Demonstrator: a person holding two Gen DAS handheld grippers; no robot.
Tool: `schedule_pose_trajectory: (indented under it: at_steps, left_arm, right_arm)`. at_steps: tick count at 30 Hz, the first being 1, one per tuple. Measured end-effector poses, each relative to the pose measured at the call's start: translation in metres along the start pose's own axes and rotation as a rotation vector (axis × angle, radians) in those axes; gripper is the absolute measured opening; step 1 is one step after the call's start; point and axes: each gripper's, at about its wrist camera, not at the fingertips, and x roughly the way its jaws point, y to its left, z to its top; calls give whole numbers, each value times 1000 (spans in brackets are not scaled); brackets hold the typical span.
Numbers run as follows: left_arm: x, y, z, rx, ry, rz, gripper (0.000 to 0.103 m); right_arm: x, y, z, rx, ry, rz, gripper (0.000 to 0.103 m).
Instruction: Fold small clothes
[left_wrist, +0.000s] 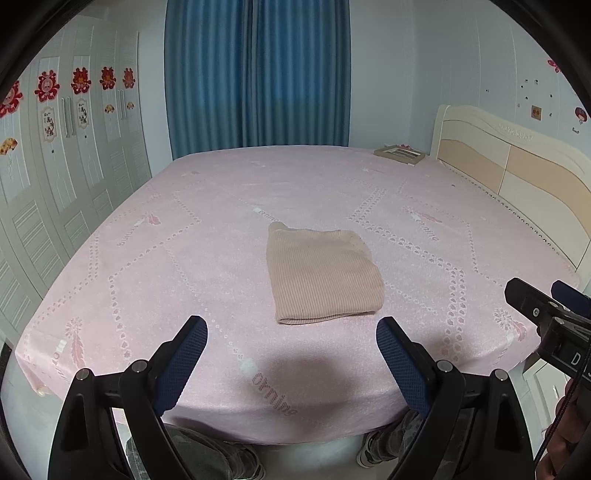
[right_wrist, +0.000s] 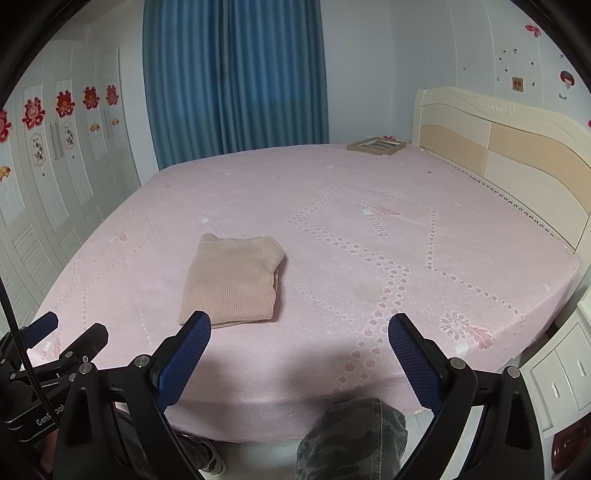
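Left claw (left_wrist: 291, 334): jaws wide apart, nothing between them, hanging above the near edge of the bed (left_wrist: 184, 229), pitched down toward it. Right claw (right_wrist: 300, 332): same story, jaws spread, empty, also off the fabric. Both sit short of the garment, neither touching it. Finger pads (left_wrist: 184, 354) are dark blue with a cross-hatched rubbery grip face, mounted on matte black plastic arms with bright metal pivot pins. Looks built to pinch thin cloth without slipping.

Folded garment (left_wrist: 323, 275): beige-pink ribbed knit, lying flat on the bed a little way in from the near edge, just beyond the left claw and ahead-left of the right one. Already a compact rectangle, rounded fold along the near edge, stacked layers showing at its right side in the right wrist view, one small bump at the far left corner. Judging by that shape, folding reads as finished or nearly so, which would explain both claws empty and standing off.

Bed sheet is pink, fuzzy-looking, printed with dotted lines and feather motifs, pulled smooth. Cream and tan headboard (left_wrist: 517, 166) on the right, a flat framed item (left_wrist: 399, 152) at the far corner, blue curtain (left_wrist: 258, 74) behind, white wardrobe (left_wrist: 55, 166) with red paper cutouts on the left. Person's camouflage-print trousers (right_wrist: 354, 435) below the bed edge.
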Motion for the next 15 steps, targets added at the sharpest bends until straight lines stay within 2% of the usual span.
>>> schedule_pose_trajectory:
  at_steps: [8, 15]
  left_arm:
    - [0, 1, 0, 0, 5, 4, 93]
    - [-2, 6, -1, -8, 9, 13, 93]
  right_arm:
    - [2, 2, -2, -7, 10, 7, 96]
    - [2, 8, -2, -20, 32, 57, 96]
